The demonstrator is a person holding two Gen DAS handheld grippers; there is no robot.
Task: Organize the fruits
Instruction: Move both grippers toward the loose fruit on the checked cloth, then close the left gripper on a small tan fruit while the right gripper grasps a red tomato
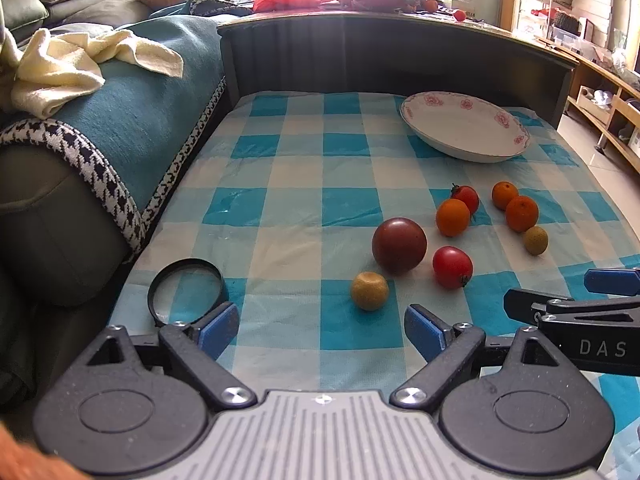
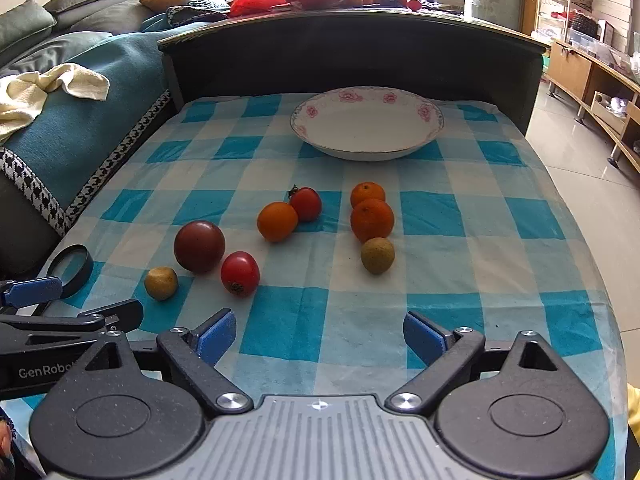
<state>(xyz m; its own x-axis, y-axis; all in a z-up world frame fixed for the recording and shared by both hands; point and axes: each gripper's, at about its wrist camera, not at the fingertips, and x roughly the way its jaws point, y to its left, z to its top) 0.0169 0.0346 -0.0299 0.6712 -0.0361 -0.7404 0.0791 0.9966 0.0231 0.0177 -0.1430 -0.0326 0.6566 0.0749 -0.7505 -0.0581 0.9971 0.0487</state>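
Several fruits lie on the blue checked cloth: a large dark red tomato, two small red tomatoes, three oranges, and two yellow-brown fruits. An empty white plate with pink flowers stands beyond them. My left gripper is open and empty, just short of the nearest yellow-brown fruit. My right gripper is open and empty, near the front of the cloth. Each gripper shows at the edge of the other's view.
A magnifying glass lies at the cloth's left front. A sofa with a teal blanket and a cream towel runs along the left. A dark raised board backs the table. The floor drops off at right.
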